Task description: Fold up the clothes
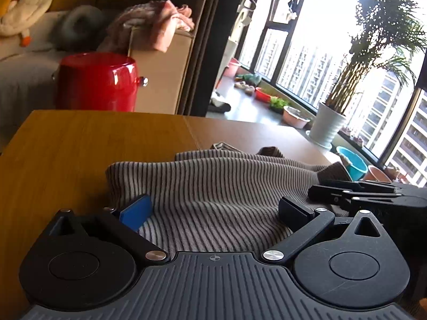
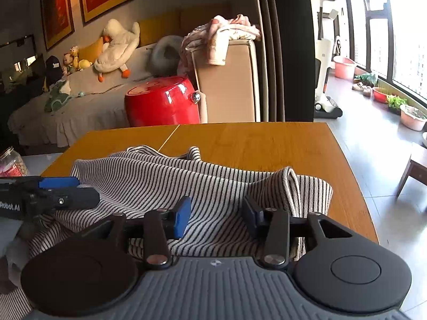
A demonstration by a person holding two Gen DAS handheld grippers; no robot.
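A grey-and-white striped garment lies rumpled on the wooden table. In the left wrist view my left gripper stands wide open low over the cloth, one blue pad at the garment's left edge. My right gripper shows at the right over the same cloth. In the right wrist view the garment spreads across the table. My right gripper has its pads apart, with flat cloth lying between them and a raised fold just to their right. The left gripper reaches in from the left.
A red drum stool and a sofa with soft toys stand beyond the table's far edge. A glass jar sits at the left. A potted plant and tubs line the window. The table's right edge drops to the floor.
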